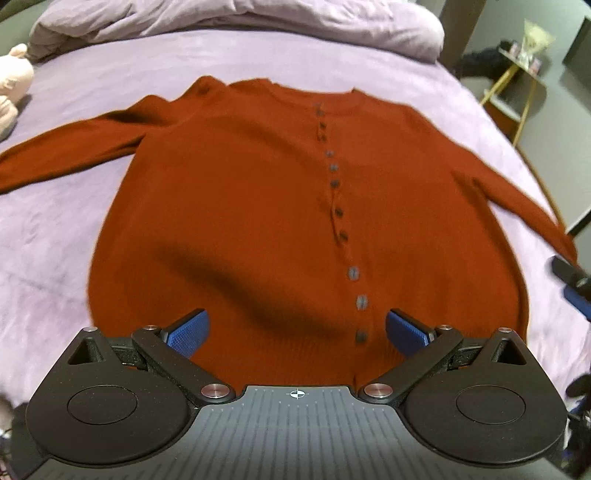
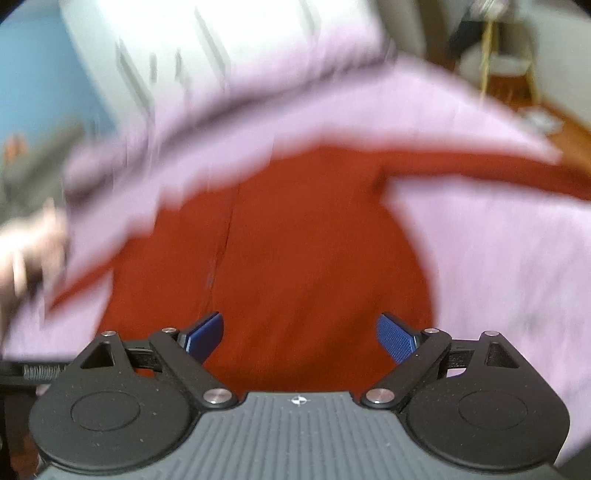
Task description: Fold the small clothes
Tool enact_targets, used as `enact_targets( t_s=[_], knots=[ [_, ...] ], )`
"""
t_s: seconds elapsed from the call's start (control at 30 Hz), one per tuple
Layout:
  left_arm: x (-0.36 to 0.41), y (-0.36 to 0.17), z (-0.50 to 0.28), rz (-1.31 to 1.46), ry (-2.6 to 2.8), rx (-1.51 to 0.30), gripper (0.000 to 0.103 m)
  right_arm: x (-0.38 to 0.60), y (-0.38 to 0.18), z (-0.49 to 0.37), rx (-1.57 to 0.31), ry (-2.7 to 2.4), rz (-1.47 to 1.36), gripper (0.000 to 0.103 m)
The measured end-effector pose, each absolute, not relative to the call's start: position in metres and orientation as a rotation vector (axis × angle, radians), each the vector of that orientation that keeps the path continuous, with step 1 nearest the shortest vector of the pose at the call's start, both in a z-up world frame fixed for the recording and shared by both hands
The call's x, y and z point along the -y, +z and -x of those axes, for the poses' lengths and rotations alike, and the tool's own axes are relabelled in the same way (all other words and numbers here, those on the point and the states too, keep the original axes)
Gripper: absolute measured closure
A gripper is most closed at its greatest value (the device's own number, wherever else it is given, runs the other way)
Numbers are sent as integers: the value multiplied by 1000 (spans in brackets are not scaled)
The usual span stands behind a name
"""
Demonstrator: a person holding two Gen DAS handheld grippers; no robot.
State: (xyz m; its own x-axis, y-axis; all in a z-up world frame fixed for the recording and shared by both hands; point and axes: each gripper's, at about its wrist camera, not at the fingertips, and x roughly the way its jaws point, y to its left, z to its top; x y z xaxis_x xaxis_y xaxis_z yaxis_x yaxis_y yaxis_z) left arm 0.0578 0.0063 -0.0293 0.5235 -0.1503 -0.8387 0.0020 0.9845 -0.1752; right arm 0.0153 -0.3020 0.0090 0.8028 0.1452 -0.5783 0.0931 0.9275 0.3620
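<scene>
A rust-red buttoned cardigan [image 1: 258, 192] lies flat, front up, on the lilac bed sheet [image 1: 66, 229], both sleeves spread out to the sides. My left gripper [image 1: 297, 328] is open and empty, hovering over the hem near the lowest buttons. My right gripper [image 2: 299, 334] is open and empty above the cardigan's [image 2: 295, 236] lower body; its view is blurred by motion. The right gripper also shows at the right edge of the left wrist view [image 1: 572, 284], near the cuff of the right sleeve.
A bunched lilac duvet [image 1: 236, 22] lies at the head of the bed. A pink soft toy [image 1: 13, 85] sits at the left edge. A gold-legged side table [image 1: 517, 81] stands beyond the right bed edge. White cupboards [image 2: 207, 48] are behind.
</scene>
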Motion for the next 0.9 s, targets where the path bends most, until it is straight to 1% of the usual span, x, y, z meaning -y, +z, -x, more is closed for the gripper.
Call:
enact_targets(
  t_s=[0.03, 0.1, 0.17, 0.2, 0.23, 0.27, 0.3, 0.33, 0.4, 0.43, 0.5, 0.53, 0.57, 0.73, 0.77, 0.8, 0.83, 0.9],
  knots=[
    [-7, -32, -65, 181, -100, -1015, 0, 321, 7, -18, -597, -15, -409, 12],
    [-7, -38, -77, 203, -103, -1027, 0, 361, -1, -29, -579, -117, -465, 12],
    [-4, -44, -88, 211, -110, -1027, 0, 406, -10, -33, -521, -227, -558, 12],
    [-2, -47, -92, 210, -108, -1032, 0, 428, -16, -34, -495, -289, -617, 17],
    [0, -49, -96, 212, -104, -1038, 0, 452, -24, -34, -473, -340, -686, 30],
    [2, -52, -101, 218, -109, -1048, 0, 474, -34, -36, -465, -376, -763, 39],
    [3, -55, -106, 233, -115, -1060, 0, 495, -45, -38, -474, -410, -841, 57],
    [3, -57, -109, 251, -114, -1071, 0, 511, -56, -42, -479, -439, -905, 62],
    [2, -62, -115, 293, -110, -1082, 0, 538, -74, -41, -449, -515, -1007, 62],
    [1, -63, -118, 311, -107, -1080, 0, 549, -83, -39, -425, -552, -1058, 66],
    [-2, -66, -124, 329, -94, -1079, 0, 568, -98, -37, -363, -594, -1169, 68],
    [-4, -67, -126, 334, -89, -1079, 0, 576, -105, -39, -339, -615, -1224, 72],
    [-5, -68, -129, 335, -83, -1078, 0, 582, -113, -39, -315, -628, -1264, 74],
    [-10, -68, -137, 325, -76, -1064, 0, 601, -127, -52, -270, -656, -1323, 77],
    [-10, -67, -139, 323, -80, -1061, 0, 603, -128, -55, -271, -661, -1315, 79],
    [-10, -65, -142, 320, -87, -1057, 0, 604, -129, -55, -281, -671, -1303, 87],
    [-10, -63, -144, 316, -97, -1052, 0, 608, -129, -60, -309, -693, -1283, 98],
    [-12, -57, -148, 320, -132, -1030, 0, 608, -116, -75, -358, -725, -1185, 98]
  ],
)
